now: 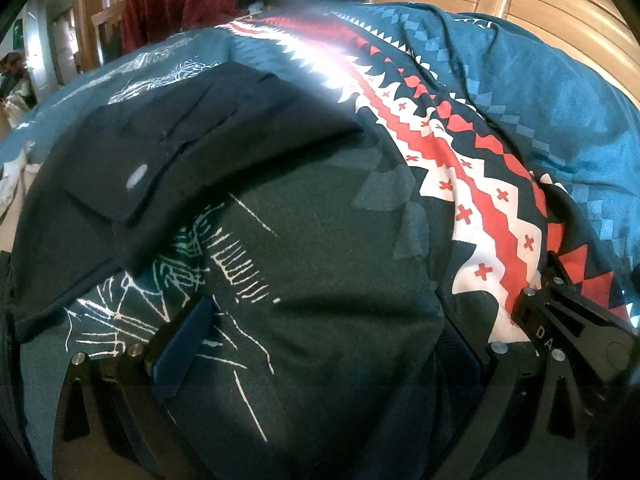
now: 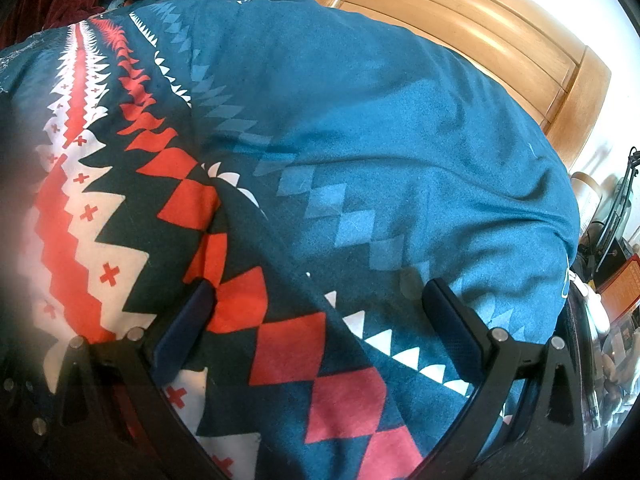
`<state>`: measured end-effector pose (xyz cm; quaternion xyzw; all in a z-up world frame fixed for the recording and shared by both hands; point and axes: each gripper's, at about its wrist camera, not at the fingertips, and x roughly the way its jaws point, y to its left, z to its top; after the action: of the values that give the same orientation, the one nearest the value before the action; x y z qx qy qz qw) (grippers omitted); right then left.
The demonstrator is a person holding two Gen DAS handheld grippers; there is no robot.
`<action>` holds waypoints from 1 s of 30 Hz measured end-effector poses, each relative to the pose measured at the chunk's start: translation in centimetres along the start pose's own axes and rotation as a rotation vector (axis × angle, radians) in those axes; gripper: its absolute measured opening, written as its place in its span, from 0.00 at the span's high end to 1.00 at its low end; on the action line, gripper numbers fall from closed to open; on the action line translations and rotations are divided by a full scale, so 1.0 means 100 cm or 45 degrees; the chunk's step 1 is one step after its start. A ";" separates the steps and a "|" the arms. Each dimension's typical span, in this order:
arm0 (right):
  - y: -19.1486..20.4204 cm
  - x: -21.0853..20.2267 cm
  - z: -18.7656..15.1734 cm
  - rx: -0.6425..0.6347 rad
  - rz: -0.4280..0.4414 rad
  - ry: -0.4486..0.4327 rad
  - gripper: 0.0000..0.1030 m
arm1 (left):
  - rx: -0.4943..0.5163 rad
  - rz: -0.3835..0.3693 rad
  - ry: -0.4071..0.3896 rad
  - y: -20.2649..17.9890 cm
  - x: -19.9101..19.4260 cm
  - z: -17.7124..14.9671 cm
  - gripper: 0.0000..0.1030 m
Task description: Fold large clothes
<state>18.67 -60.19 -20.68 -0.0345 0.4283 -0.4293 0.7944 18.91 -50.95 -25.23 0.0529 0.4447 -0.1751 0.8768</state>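
My left gripper (image 1: 320, 340) hangs with its jaws wide, gripping nothing, low over the teal patterned bedcover (image 1: 520, 92). The task's garment, a folded navy piece (image 1: 168, 152), lies on that cover just ahead and left of my left fingers (image 1: 184, 344). My right gripper (image 2: 316, 320) is equally wide and empty over the red-and-white zigzag band (image 2: 80, 240). To fold well, I judge I should pinch only the navy cloth's edge (not the cover beneath) at two corners, lift evenly, and lay it flat. No basket or bin shows; wooden wardrobe doors (image 2: 460, 32) stand shut behind.
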 end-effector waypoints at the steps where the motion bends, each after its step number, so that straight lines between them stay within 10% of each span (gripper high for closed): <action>1: 0.001 0.000 0.000 0.000 0.000 0.000 0.00 | 0.000 0.000 0.000 0.000 0.000 0.000 0.00; 22: 0.006 0.004 0.003 -0.055 -0.074 0.004 0.00 | 0.001 0.023 0.017 -0.002 0.005 0.003 0.00; 30: -0.020 0.011 0.028 -0.017 0.218 0.143 0.00 | 0.145 -0.612 0.197 0.053 -0.065 0.027 0.00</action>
<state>19.64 -63.11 -18.75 0.0212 0.4764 -0.3582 0.8027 19.35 -44.95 -18.79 0.0083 0.4999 -0.3985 0.7690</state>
